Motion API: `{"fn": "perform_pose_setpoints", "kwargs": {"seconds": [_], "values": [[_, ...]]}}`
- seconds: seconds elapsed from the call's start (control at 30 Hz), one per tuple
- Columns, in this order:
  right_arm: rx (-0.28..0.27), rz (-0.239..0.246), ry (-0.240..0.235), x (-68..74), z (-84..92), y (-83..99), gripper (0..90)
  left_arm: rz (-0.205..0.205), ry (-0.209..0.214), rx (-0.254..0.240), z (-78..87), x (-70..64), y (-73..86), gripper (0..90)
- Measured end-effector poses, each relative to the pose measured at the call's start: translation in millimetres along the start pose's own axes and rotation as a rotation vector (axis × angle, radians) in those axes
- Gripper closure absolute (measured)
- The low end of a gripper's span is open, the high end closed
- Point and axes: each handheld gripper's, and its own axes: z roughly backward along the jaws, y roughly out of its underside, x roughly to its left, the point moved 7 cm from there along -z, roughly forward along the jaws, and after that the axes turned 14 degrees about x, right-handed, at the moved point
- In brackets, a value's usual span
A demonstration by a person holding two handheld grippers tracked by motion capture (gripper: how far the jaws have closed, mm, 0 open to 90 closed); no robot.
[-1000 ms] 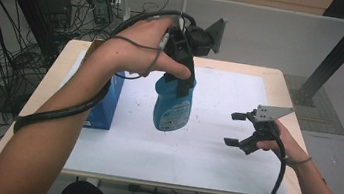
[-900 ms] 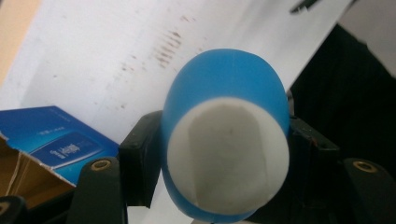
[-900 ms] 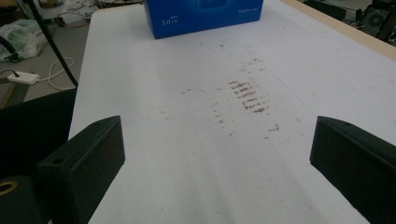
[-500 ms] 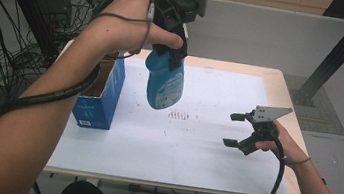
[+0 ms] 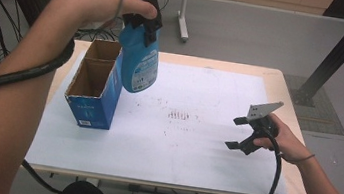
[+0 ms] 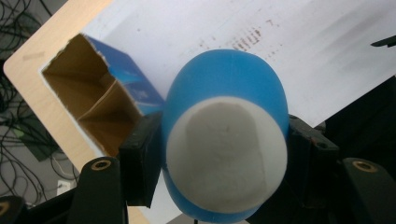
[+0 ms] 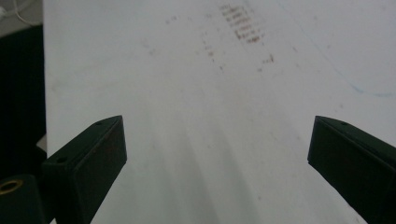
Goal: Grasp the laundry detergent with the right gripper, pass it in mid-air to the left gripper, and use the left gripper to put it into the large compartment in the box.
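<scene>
White-papered table (image 5: 193, 150), blue bottle (image 5: 139, 65) aloft.
Your left gripper (image 5: 143, 10) fingers pinch the bottle above the box (image 5: 91, 104); your right gripper (image 5: 243, 134) fingers stand spread.

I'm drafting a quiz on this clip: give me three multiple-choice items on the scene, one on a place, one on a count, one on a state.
1. Where is the blue spray bottle?
A. lying on the white sheet
B. held in the air beside the box
C. standing inside the box

2. How many compartments has the blue cardboard box?
A. one
B. two
C. four

3. How is the right gripper?
A. open, empty
B. shut on the bottle
C. shut on the box

Key: 1 B, the left gripper clamps it above the table; 2 B, one divider inside; 3 A, jaws apart over the white sheet.
</scene>
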Motion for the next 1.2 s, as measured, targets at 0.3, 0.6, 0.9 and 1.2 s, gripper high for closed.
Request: {"fn": "perform_pose_setpoints", "kwargs": {"seconds": [0.3, 0.6, 0.9, 1.2], "values": [[0.232, -0.026, 0.003, -0.2, 1.5, 6.3, 4.8, 0.121, 0.021, -0.001, -0.2, 39.5, 8.3, 37.5], [0.329, -0.061, 0.014, -2.3, 3.3, 11.7, 4.8, 0.227, 0.008, 0.008, 7.4, 69.1, 16.8, 37.5], [0.388, -0.067, 0.016, -1.1, 2.0, 14.9, 4.4, 0.304, 0.004, 0.043, 7.3, 90.5, 22.4, 37.5], [0.382, -0.070, 0.034, -2.8, 3.6, 14.9, 4.2, 0.363, 0.026, 0.058, -0.5, 108.3, 26.3, 37.5]]}}
